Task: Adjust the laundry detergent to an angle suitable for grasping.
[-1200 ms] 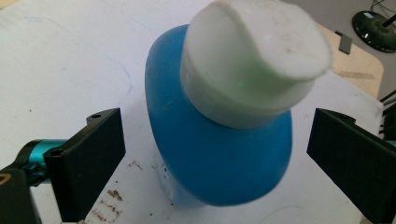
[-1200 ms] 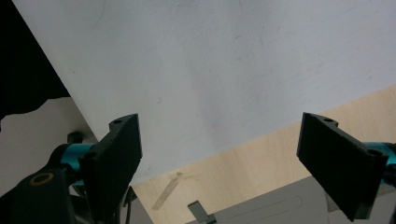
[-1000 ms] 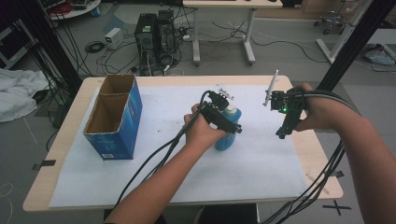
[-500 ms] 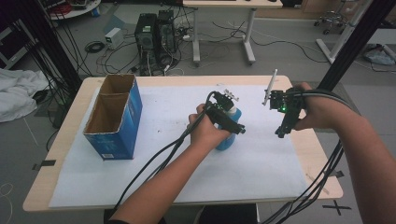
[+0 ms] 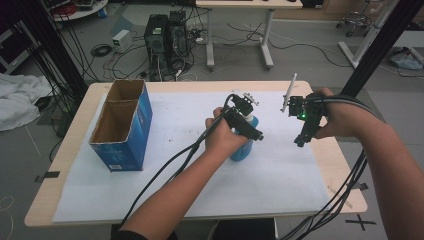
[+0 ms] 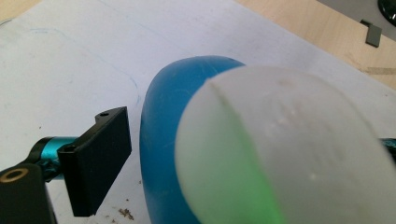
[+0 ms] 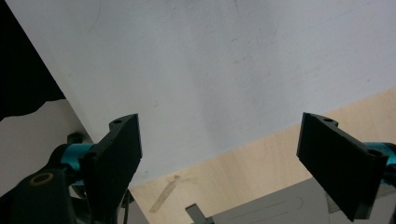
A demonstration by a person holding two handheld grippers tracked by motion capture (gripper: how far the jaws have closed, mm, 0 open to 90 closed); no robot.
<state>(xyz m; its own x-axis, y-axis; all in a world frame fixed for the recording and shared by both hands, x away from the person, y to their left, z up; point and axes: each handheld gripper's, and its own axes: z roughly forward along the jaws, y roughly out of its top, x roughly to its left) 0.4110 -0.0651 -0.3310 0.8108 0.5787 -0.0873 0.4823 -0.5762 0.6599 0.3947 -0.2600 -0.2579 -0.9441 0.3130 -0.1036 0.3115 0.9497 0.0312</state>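
Two grippers are working over the white sheet (image 5: 165,185) that is covering the counter (image 5: 65,155). Nearest you, your left gripper (image 5: 248,131) is reaching down onto a blue bottle (image 5: 242,148), which is standing upright near the middle of the sheet with its long axis running up and down and its pale translucent cap (image 6: 285,149) pointing up toward the gripper. In the left gripper view the bottle's blue body (image 6: 163,140) is sitting between the jaws, and the one jaw you can see is standing apart from it with a strip of sheet showing between them; the other jaw is hidden behind the cap. Those jaws have just been closing a little around the bottle, yet they are not pressing on it.

To the right, your right gripper (image 5: 303,134) is hovering above the sheet's right edge, pointing down, its jaws standing wide with nothing between them.

Farther left, a blue cardboard box (image 5: 122,125) is standing open-topped on the sheet, well apart from the bottle; its two compartments are showing bare brown walls, and I cannot tell whether anything is lying at the bottom.
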